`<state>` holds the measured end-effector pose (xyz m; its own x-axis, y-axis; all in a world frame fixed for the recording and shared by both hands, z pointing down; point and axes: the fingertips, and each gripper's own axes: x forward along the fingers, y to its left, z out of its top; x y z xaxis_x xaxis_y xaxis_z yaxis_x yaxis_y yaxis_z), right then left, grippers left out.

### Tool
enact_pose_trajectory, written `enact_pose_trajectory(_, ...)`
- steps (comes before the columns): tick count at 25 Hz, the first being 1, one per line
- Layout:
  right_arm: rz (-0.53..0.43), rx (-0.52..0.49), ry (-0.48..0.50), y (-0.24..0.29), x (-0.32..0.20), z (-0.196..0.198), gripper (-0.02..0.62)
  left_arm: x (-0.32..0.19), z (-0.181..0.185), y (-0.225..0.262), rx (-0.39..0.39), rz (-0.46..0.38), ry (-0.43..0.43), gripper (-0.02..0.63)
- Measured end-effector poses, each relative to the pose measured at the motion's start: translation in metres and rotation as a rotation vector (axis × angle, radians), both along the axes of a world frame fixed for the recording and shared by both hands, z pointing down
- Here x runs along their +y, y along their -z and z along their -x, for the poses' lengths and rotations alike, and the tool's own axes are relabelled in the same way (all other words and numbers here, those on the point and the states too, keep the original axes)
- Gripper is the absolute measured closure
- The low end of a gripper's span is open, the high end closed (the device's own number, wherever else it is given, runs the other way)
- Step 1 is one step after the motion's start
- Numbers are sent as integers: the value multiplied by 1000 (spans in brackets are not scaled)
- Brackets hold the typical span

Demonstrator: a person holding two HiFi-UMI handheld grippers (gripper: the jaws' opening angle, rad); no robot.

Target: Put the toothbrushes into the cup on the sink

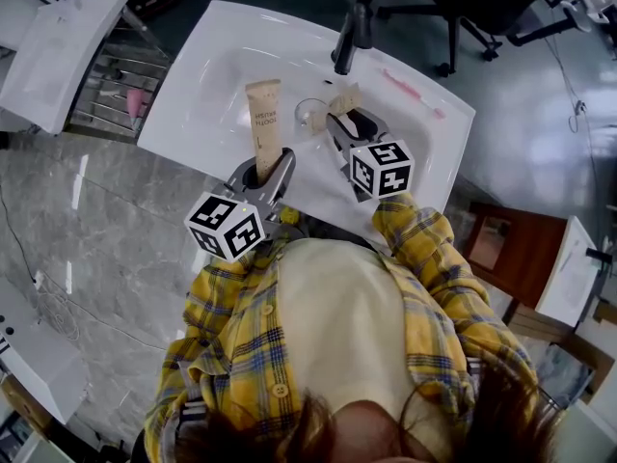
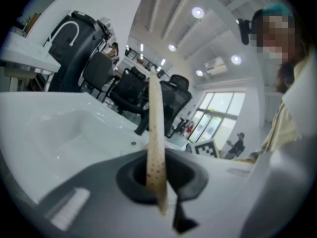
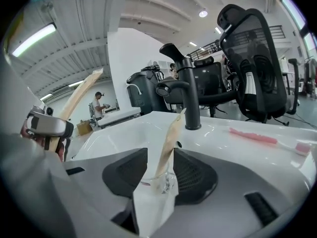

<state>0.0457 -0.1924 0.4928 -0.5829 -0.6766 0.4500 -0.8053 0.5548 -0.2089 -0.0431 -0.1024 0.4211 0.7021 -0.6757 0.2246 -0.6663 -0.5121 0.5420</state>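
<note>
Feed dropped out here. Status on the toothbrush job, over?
Left hand-held gripper shut on toothbrush package. Right hand-held gripper open, second package in clear cup. Pink toothbrush on sink rim; nothing blocking.

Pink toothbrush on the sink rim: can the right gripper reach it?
Probably yes: the right gripper is open, and bare sink rim leads to the pink toothbrush; it must clear the cup first.

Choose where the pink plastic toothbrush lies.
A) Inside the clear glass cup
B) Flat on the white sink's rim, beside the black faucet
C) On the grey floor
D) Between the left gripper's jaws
B: the pink plastic toothbrush lies flat on the rim of the white sink, just right of the black faucet in the head view.
</note>
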Motion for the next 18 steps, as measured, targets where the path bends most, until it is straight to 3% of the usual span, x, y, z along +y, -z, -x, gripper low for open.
enact_pose_trajectory(10,15,-52,-11,27,27,-18,466,-2,-5,0,5,1,-24,594)
enact_pose_trajectory(18,-12,-245,167,90,56,15,468,4,-16,1,28,-1,-116,594)
